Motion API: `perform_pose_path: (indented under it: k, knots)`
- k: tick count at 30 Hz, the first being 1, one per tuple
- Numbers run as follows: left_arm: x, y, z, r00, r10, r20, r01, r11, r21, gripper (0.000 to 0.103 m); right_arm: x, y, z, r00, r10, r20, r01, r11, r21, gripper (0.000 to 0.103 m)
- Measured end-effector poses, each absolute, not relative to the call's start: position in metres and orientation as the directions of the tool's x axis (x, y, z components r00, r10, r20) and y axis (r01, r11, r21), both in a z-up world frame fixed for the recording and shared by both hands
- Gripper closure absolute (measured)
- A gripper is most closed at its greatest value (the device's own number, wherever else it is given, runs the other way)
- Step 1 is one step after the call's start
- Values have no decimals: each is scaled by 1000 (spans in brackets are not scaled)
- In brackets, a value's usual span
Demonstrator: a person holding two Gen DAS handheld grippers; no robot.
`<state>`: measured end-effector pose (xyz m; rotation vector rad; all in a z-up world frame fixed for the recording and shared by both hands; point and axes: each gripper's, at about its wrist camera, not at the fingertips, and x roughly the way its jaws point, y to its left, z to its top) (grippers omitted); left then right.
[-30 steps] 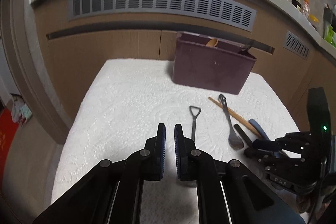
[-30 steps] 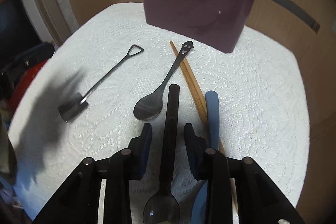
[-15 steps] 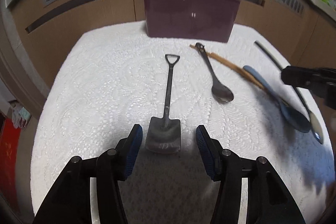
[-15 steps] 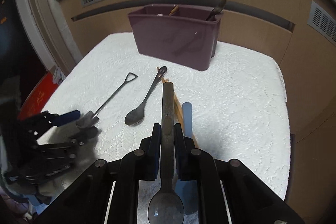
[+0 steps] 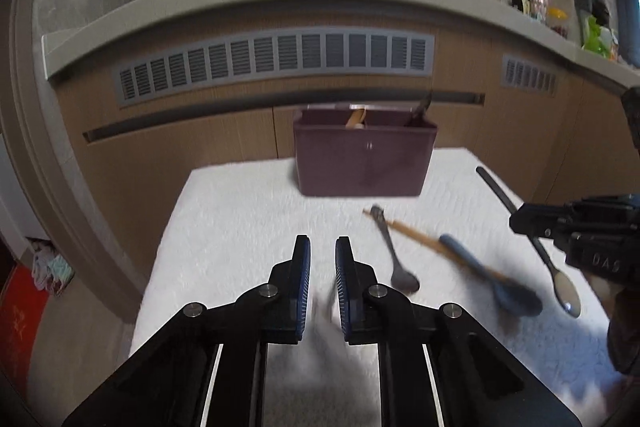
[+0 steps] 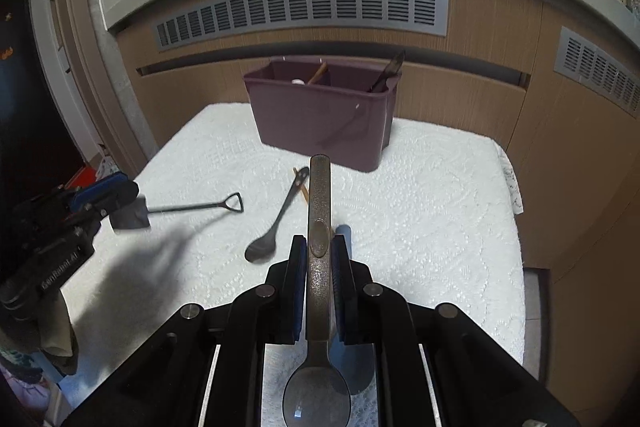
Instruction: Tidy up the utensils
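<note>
**Both tools loaded over white bench**

Left wrist: left tool [image 5: 322, 267] narrow, contents blurred. Bin [image 5: 363, 157] at far edge of textured cloth [image 5: 240, 219]; vented wood cabinet [image 5: 276, 61] behind.

Right wrist: right tool [image 6: 319, 259] clamps spoon [image 6: 318, 267]; left tool grips shovel-spoon [image 6: 188, 207].

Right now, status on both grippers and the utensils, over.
Right gripper shut on steel spoon. Left gripper shut on shovel spoon, lifted. Purple caddy ahead, path open.
</note>
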<state>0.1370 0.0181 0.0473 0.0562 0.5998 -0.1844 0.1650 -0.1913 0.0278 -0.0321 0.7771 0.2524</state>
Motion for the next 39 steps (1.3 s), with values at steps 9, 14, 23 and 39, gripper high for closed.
perform_pose_path:
  k: [9, 14, 23, 39]
  knots:
    - [162, 35, 30, 749, -175, -639, 164, 983, -77, 92, 165, -187, 34, 694, 218, -686, -252, 966, 52, 92]
    - [193, 30, -1, 571, -265, -777, 237, 959, -153, 74, 169, -188, 19, 664, 215, -716, -249, 967, 60, 92]
    - [251, -9, -32, 463, -148, -874, 274, 962, -18, 49, 171, -183, 7, 652, 222, -725, -264, 963, 57, 92]
    - [170, 13, 22, 753, -238, -613, 218, 970, -110, 79, 167, -199, 23, 702, 226, -675, -213, 972, 103, 93]
